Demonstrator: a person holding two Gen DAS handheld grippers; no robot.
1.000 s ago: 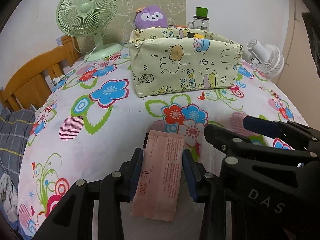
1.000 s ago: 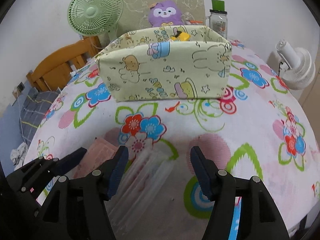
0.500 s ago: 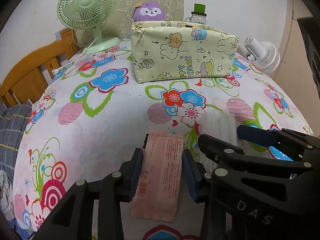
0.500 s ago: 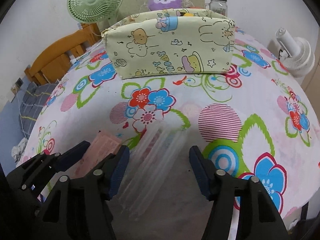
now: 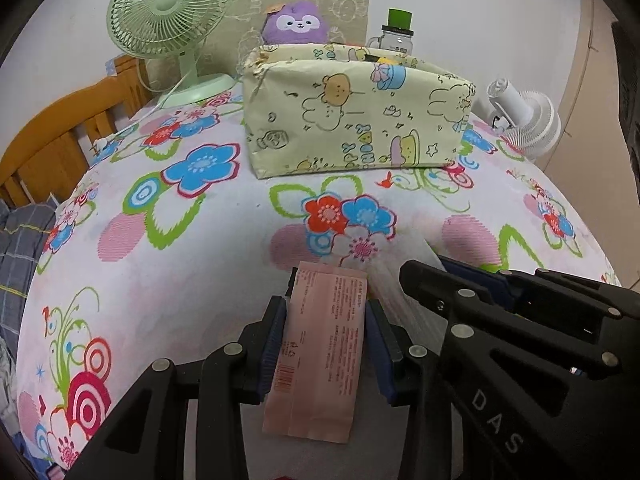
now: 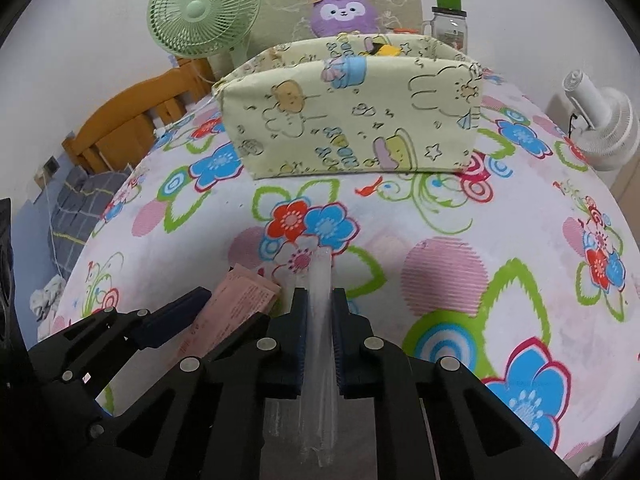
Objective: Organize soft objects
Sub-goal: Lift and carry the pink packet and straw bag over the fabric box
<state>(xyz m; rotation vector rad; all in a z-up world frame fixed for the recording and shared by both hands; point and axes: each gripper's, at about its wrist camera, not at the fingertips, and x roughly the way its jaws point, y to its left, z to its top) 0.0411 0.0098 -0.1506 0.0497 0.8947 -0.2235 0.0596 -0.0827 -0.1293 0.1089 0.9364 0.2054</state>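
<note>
My left gripper (image 5: 325,334) is shut on a pink flat packet (image 5: 320,356) and holds it over the floral tablecloth (image 5: 160,272). My right gripper (image 6: 320,336) is shut on a clear plastic bag (image 6: 320,360), squeezed thin between the pads. The right gripper also shows in the left wrist view (image 5: 460,280), close beside the left one. The pink packet shows in the right wrist view (image 6: 236,304) too. A pale yellow fabric storage box (image 5: 356,116) with cartoon prints stands at the far side of the table, open on top.
A green desk fan (image 5: 168,12) stands back left. A purple plush (image 5: 296,24) and a jar with a green lid (image 5: 396,36) are behind the box. A white fan (image 5: 528,120) is at the right edge. A wooden chair (image 5: 52,144) is left.
My right gripper has closed on the clear plastic bag, pinching it thin. Both grippers have come back up and nearer the box. The left still holds the pink packet.
</note>
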